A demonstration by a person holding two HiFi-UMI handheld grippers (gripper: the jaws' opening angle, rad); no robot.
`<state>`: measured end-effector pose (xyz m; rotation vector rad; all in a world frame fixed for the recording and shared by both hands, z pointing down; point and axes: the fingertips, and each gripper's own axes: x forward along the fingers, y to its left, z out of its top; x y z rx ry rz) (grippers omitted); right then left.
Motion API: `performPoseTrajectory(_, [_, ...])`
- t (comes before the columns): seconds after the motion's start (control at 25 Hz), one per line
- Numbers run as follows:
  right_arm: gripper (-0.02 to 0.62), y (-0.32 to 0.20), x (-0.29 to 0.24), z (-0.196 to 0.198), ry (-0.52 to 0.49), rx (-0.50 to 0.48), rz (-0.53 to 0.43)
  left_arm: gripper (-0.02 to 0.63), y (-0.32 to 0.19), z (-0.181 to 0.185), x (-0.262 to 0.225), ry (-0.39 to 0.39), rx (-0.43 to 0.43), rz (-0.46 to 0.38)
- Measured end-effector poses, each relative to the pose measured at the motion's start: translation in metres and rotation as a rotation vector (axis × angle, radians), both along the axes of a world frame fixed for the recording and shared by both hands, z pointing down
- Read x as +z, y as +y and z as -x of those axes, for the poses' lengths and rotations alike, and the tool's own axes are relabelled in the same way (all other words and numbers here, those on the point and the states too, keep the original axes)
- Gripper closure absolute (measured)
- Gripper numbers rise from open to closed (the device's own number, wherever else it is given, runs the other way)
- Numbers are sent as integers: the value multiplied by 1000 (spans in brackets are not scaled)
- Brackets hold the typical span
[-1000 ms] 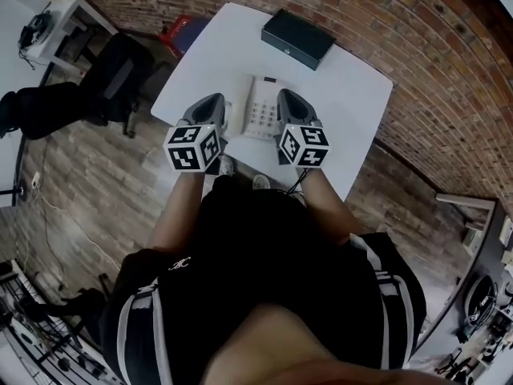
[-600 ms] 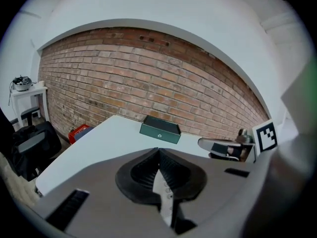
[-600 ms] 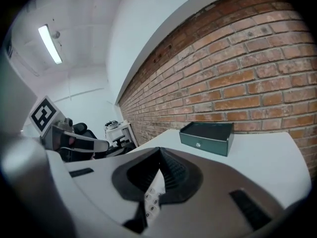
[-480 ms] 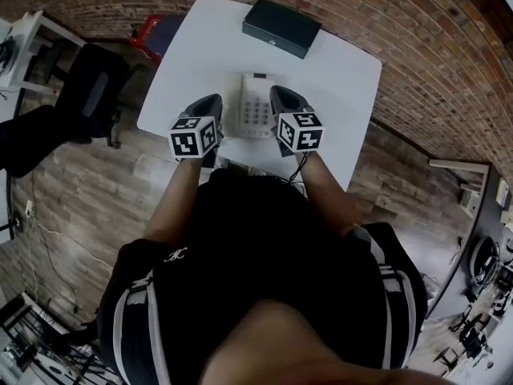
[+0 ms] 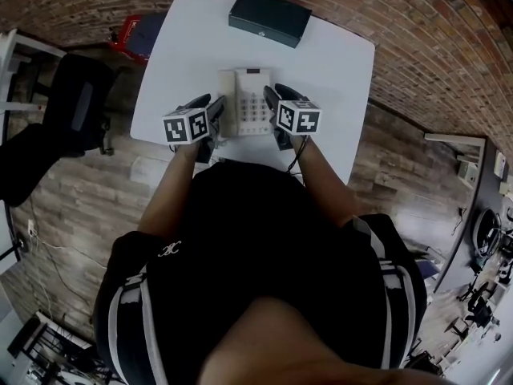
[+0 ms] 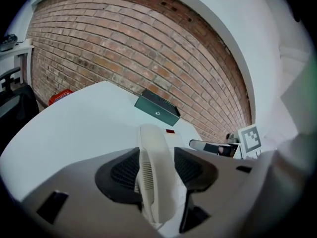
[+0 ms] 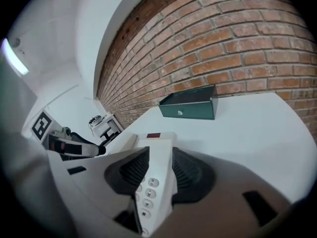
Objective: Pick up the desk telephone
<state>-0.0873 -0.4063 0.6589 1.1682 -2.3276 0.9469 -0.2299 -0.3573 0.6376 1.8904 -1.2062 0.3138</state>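
The left tool [image 6: 156, 172] is released. Its jaws have just spread and now straddle the cream handset [image 6: 151, 143] at the 9 o'clock side of the cream plastic desk telephone [image 5: 248, 103]. The right tool [image 7: 157, 175], also just opened and not clamping, brackets the keypad edge at 3 o'clock. The telephone rests flat mid-way across the white table [image 5: 192, 46], and a dark green rectangular box [image 5: 268, 16] lies at its 12 o'clock.

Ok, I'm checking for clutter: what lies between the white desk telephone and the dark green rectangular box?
Nothing: only bare white table separates the white desk telephone from the dark green rectangular box, clearest in the head view.
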Motion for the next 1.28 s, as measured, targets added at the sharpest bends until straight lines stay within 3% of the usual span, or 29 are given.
performPoseTrajectory(0.24, [436, -4, 21, -2, -95, 71, 112, 342, -5, -12, 19, 31, 75, 56])
performPoseTrajectory(0.4, [426, 0, 33, 3, -95, 40, 149, 327, -7, -16, 33, 69, 80, 107])
performPoseTrajectory(0.6, [416, 2, 44, 9, -172, 33, 212, 305, -7, -19, 49, 219, 29, 187])
performPoseTrajectory(0.72, [416, 1, 45, 8, -213, 42, 235, 307, -8, -22, 50, 276, 12, 188])
performPoseTrajectory(0.96, [419, 4, 45, 9, -229, 73, 249, 305, -7, -22, 51, 295, 12, 171])
performPoseTrajectory(1.28, [433, 9, 32, 9, -185, 54, 218, 318, -1, -23, 40, 206, 46, 147])
